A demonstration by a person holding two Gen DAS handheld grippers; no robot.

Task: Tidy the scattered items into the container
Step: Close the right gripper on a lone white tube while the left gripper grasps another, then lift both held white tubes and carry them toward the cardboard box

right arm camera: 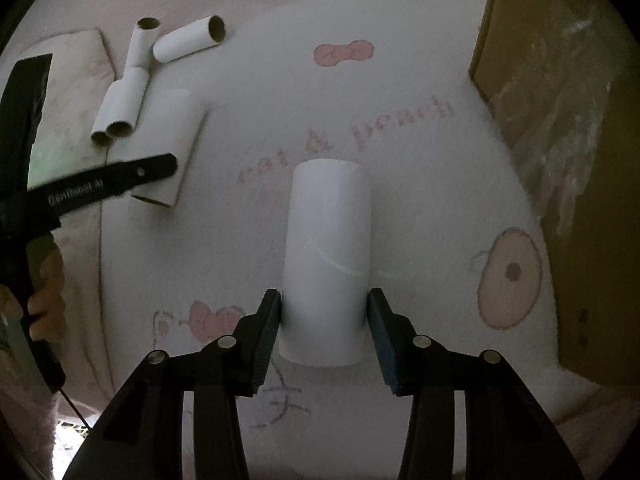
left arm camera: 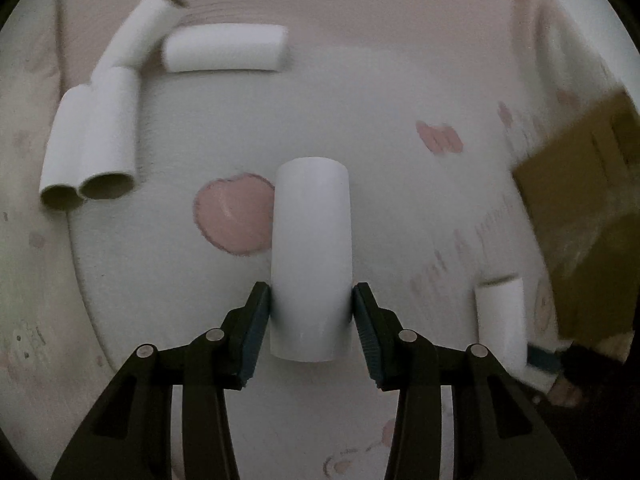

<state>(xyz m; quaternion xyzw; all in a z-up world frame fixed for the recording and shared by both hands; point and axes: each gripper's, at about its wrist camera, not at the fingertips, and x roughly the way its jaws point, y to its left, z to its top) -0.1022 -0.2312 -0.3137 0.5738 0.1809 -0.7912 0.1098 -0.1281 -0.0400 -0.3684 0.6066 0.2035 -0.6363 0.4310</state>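
The right hand-held gripper point(right arm camera: 325, 308) grips a white cardboard tube point(right arm camera: 328, 256) near its nearer end, both pads pressed against its sides. Below lies a pale cloth point(right arm camera: 420, 200) printed with pink peaches and faint pink lettering. At the upper left four more white tubes point(right arm camera: 120, 108) lie in a loose cluster, two side by side. The left hand-held gripper point(right arm camera: 120, 180) reaches in from the left, over another tube point(right arm camera: 176, 140); its fingertips are hidden. A brown cardboard box point(right arm camera: 592, 240) fills the right edge.

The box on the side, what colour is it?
The cardboard box is brown; the right wrist view shows it best.
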